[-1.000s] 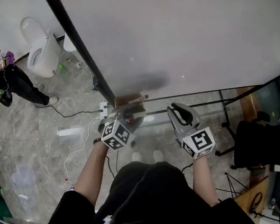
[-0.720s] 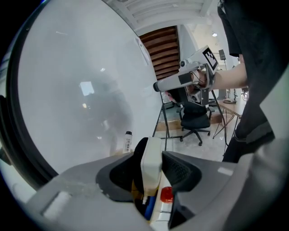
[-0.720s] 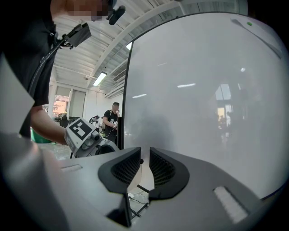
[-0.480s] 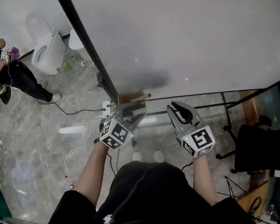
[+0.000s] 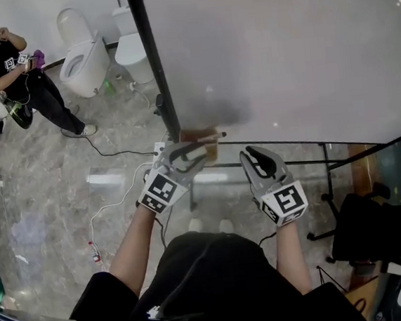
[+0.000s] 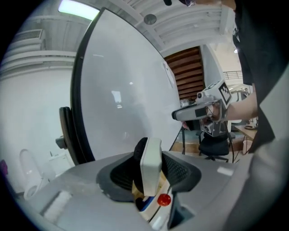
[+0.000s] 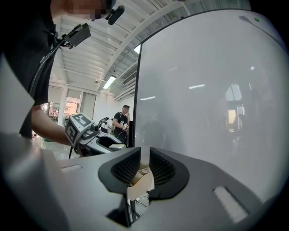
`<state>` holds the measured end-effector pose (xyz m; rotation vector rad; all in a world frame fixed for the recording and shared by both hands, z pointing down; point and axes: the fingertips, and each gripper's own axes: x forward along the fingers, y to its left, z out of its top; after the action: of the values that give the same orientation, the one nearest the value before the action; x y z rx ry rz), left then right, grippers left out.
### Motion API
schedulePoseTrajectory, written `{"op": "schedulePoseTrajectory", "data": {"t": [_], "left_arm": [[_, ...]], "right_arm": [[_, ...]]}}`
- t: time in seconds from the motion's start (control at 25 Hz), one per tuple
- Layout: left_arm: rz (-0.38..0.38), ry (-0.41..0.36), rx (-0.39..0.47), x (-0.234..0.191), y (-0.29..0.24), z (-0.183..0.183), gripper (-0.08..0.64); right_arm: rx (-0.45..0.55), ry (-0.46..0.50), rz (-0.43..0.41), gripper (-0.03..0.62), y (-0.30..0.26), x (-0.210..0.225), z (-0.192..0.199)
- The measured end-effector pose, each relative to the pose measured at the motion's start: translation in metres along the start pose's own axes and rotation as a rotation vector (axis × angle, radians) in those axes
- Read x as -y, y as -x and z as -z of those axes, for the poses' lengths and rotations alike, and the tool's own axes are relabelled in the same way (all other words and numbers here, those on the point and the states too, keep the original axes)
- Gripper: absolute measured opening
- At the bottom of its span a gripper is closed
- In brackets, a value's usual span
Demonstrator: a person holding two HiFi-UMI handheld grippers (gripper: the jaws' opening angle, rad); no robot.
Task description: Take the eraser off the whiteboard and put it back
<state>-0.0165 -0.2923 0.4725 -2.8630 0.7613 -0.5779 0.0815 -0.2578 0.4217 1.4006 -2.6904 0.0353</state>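
One grip has just landed: nearest, the right gripper [image 5: 255, 154] idles, jaws a sliver apart on nothing, while the left gripper [image 5: 194, 152] has closed onto the eraser [image 6: 151, 162] and lifted it above the marker tray [image 5: 201, 133] under the whiteboard [image 5: 281, 49], so putting it back looks next.

Your left gripper [image 5: 191, 152] reaches ahead of the right one on a bare, outstretched left forearm [image 5: 133, 249]. Its jaws have just been closing and now clamp the eraser [image 6: 151, 163]. Your right gripper [image 5: 255, 156] hovers alongside, jaws narrowly apart with nothing between them.
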Motion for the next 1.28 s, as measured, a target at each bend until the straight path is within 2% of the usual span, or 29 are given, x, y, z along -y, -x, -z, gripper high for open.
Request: {"op": "schedulePoseTrajectory", "data": {"t": [0.32,0.56,0.92,1.28], "left_arm": [[-0.122,0.123,0.111,-0.018,0.031,-0.017,0.184],[-0.199,0.179,0.204,-0.030,0.059,-0.039,0.184],[-0.302,0.219,0.253,-0.037,0.092,-0.043,0.184],[-0.384,0.332,0.351,-0.043,0.113,-0.050,0.184]], "right_arm": [[0.024,0.018,-0.046,0.069,-0.004,-0.008,-0.009],[0.038,0.021,-0.068,0.067,-0.008,-0.016,-0.015],[0.067,0.037,-0.108,0.067,-0.010,-0.028,-0.027],[0.106,0.041,-0.115,0.067,-0.005,-0.032,-0.040]]}}
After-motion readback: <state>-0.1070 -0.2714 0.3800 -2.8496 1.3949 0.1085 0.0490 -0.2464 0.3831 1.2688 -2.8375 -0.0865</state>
